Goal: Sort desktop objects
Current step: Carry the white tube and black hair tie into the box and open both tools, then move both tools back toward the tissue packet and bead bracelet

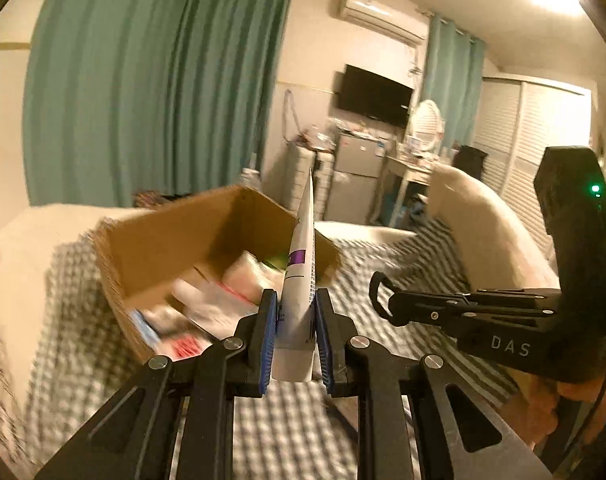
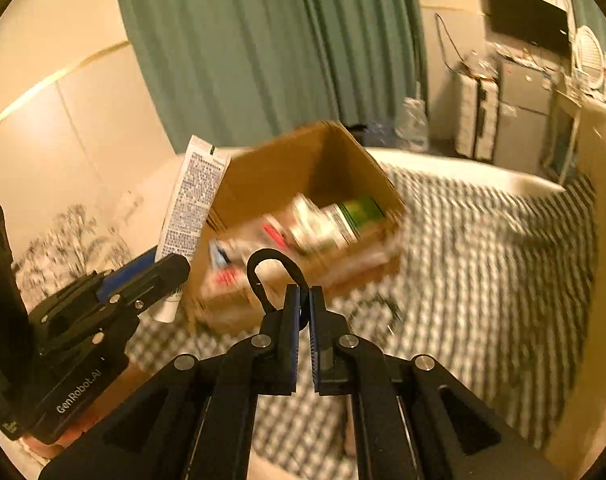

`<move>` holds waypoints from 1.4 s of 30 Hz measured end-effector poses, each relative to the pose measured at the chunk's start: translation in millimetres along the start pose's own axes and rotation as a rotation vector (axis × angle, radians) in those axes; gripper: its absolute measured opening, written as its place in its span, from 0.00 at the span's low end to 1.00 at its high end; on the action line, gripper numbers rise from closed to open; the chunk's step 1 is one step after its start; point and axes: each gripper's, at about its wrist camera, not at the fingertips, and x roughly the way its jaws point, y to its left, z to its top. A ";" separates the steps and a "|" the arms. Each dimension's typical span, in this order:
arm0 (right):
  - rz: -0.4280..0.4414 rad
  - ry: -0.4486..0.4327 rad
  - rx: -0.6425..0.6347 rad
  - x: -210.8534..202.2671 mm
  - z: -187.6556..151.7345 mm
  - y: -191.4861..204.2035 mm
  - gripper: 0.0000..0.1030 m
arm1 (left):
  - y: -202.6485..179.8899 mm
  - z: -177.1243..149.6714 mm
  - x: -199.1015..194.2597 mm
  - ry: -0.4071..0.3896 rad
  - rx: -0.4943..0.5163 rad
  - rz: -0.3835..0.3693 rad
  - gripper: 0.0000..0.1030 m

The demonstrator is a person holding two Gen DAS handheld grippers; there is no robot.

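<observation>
My left gripper [image 1: 295, 320] is shut on a white tube with a purple band [image 1: 299, 288], held upright just in front of an open cardboard box [image 1: 159, 240]. The box holds several packets and tubes [image 1: 207, 304]. In the right wrist view the same tube [image 2: 193, 204] stands in the left gripper [image 2: 159, 276] beside the box [image 2: 303, 168]. My right gripper [image 2: 304, 312] is shut on a thin black looped object [image 2: 277, 264], held above the checkered cloth near the box's front. It also shows in the left wrist view [image 1: 383, 296].
The box sits on a black-and-white checkered cloth [image 2: 483, 260] over a pale surface. A teal curtain [image 1: 143, 80] hangs behind. A small fridge [image 1: 355, 176], a wall television [image 1: 373, 96] and a cluttered desk stand far back. The view is motion-blurred.
</observation>
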 end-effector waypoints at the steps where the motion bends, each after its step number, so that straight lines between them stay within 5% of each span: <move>1: 0.013 0.001 -0.001 6.0 5.8 3.3 0.04 | 6.6 4.4 5.1 0.006 0.001 0.016 0.18; 8: 0.024 0.021 -0.003 76.8 40.7 12.9 0.05 | 54.2 11.3 58.0 0.077 -0.017 0.124 0.20; 9: 0.023 0.018 0.005 81.4 42.4 11.8 0.16 | 58.2 9.9 60.3 0.072 -0.018 0.148 0.27; 10: 0.021 0.017 0.020 87.4 44.8 9.0 0.44 | 61.9 8.9 64.1 0.072 -0.017 0.172 0.36; 11: 0.017 0.012 0.035 90.6 45.8 6.3 0.57 | 65.1 7.2 68.1 0.079 -0.016 0.201 0.65; 12: 0.016 -0.002 0.045 90.5 45.9 4.1 0.64 | 69.8 5.1 71.0 0.077 -0.025 0.231 0.83; 18: -0.021 -0.025 0.066 69.9 29.4 -14.4 0.64 | 89.2 -3.9 62.1 0.064 -0.128 0.232 0.87; 25: -0.192 0.060 0.028 32.3 -40.8 -44.1 0.78 | 63.6 -32.7 33.9 0.052 -0.197 0.176 0.92; 30: -0.207 0.160 0.064 35.7 -97.6 -66.3 0.78 | 20.3 -67.2 29.1 0.095 -0.244 0.055 0.92; 36: -0.182 0.223 0.088 55.4 -128.6 -75.5 0.76 | -33.4 -93.2 43.8 0.115 -0.012 0.069 0.92; 38: -0.186 0.267 0.098 63.7 -132.3 -77.5 0.53 | -37.9 -104.0 48.9 0.137 0.026 0.093 0.93; 39: -0.189 0.285 0.101 65.8 -133.7 -78.5 0.26 | -36.1 -108.1 52.6 0.160 0.028 0.106 0.93; 40: -0.187 0.292 0.105 66.6 -134.3 -79.6 0.12 | -33.4 -111.1 56.4 0.178 0.020 0.113 0.93; 42: -0.202 0.284 0.110 63.8 -135.0 -82.0 0.10 | -28.5 -115.9 61.3 0.207 -0.012 0.120 0.93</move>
